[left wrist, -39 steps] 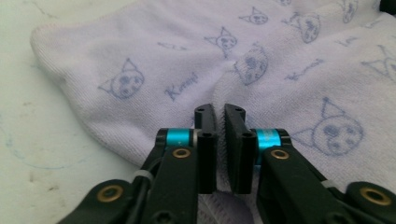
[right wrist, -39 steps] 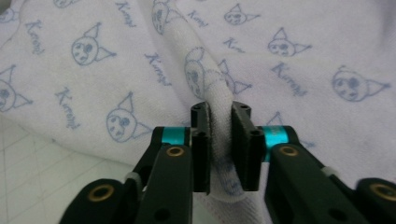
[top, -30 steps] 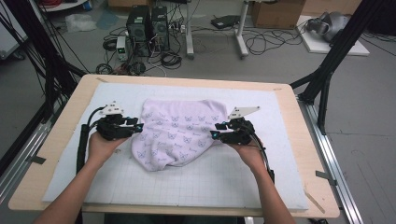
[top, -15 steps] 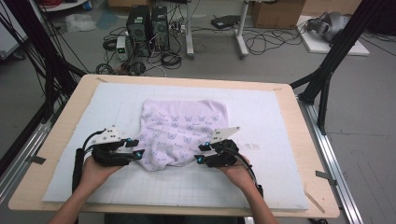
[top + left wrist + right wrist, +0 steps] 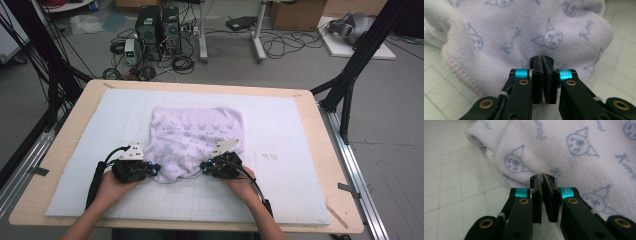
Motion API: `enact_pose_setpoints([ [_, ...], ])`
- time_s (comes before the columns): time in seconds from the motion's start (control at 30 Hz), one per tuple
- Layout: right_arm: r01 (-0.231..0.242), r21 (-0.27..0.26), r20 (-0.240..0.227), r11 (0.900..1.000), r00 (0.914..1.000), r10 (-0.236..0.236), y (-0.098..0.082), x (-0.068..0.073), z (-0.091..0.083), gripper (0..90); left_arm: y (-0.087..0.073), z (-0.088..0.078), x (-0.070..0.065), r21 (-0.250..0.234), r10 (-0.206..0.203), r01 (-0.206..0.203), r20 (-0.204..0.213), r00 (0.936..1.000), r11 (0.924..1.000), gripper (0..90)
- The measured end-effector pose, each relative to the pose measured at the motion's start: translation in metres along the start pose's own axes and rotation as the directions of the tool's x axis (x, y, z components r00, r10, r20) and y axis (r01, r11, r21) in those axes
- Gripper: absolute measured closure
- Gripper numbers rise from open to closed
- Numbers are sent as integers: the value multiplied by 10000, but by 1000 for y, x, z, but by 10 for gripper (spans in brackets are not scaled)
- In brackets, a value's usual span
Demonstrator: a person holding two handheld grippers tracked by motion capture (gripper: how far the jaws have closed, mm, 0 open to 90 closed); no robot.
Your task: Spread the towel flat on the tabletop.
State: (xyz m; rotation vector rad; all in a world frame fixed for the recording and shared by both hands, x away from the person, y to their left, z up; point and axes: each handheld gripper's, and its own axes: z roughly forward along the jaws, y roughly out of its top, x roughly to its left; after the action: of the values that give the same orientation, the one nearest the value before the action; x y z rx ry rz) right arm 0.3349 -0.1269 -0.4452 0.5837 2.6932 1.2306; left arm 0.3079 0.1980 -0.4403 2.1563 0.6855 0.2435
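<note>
We've got the pale purple towel (image 5: 197, 140) w/ cartoon faces, bunched mid bench (image 5: 320, 135). Left tool (image 5: 155, 170) & right tool (image 5: 204, 168) just clamped its near edge. Plenty of open mat (image 5: 280, 195) each side.

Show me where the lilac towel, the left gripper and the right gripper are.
lilac towel (image 5: 197, 131): high view, printed middle.
left gripper (image 5: 156, 170): high view, jaw tips at the towel's near edge.
right gripper (image 5: 203, 168): high view, jaw tips at the towel's near edge.

1 towel (image 5: 197, 137), 2 grippers, 1 mat (image 5: 280, 200), 1 table (image 5: 75, 107)
</note>
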Motion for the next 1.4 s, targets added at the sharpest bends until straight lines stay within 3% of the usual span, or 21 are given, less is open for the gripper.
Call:
enact_pose_setpoints([
  [0.23, 307, -442, -26, 9985, 9995, -309, 3, 4, -27, 876, 7, -22, -6, -602, 64, -74, -159, 9999, 9982, 883],
  [0.33, 460, -1170, 51, 9921, 9989, -458, 9, 12, -53, 877, 17, -44, -11, -1199, 262, -280, -173, 9995, 9924, 884],
  [0.53, 1043, -1573, 198, 9820, 9945, -1025, 27, 26, -91, 878, 43, -76, -20, -1824, 646, -701, -356, 9973, 9807, 885],
  [0.63, 1385, -1606, 374, 9773, 9903, -1342, 40, 28, -105, 878, 53, -81, -20, -1909, 782, -877, -568, 9953, 9777, 885],
  [0.7, 1488, -1429, 570, 9785, 9882, -1419, 45, 23, -107, 878, 58, -78, -14, -1850, 693, -824, -762, 9947, 9793, 885],
  [0.73, 1458, -1328, 682, 9804, 9881, -1377, 48, 16, -107, 878, 59, -73, -6, -1785, 498, -648, -875, 9949, 9818, 885],
  [0.9, -8, -1024, 654, 9947, 9978, 75, 43, -32, -80, 878, 61, -35, 27, -1312, -324, 161, -1225, 9919, 9912, 885],
  [0.97, -168, -545, 825, 9984, 9964, 213, 40, -47, -64, 877, 58, -17, 40, -1033, -676, 547, -1260, 9897, 9931, 885],
  [1.03, -557, -324, 754, 9979, 9955, 580, 35, -60, -49, 877, 54, -2, 51, -775, -975, 876, -1357, 9859, 9931, 885],
  [1.13, -1106, -57, 594, 9938, 9921, 1107, 28, -73, -31, 873, 49, 12, 59, -552, -1135, 1077, -1161, 9867, 9927, 881],
  [1.27, -1162, 84, 608, 9932, 9914, 1155, 27, -74, -23, 819, 50, 6, 59, -765, -1033, 957, -1033, 9893, 9925, 809],
  [1.4, -827, -487, 732, 9954, 9936, 862, 32, -66, -42, 748, 52, -14, 55, -1265, -1195, 1084, -835, 9893, 9860, 697],
])
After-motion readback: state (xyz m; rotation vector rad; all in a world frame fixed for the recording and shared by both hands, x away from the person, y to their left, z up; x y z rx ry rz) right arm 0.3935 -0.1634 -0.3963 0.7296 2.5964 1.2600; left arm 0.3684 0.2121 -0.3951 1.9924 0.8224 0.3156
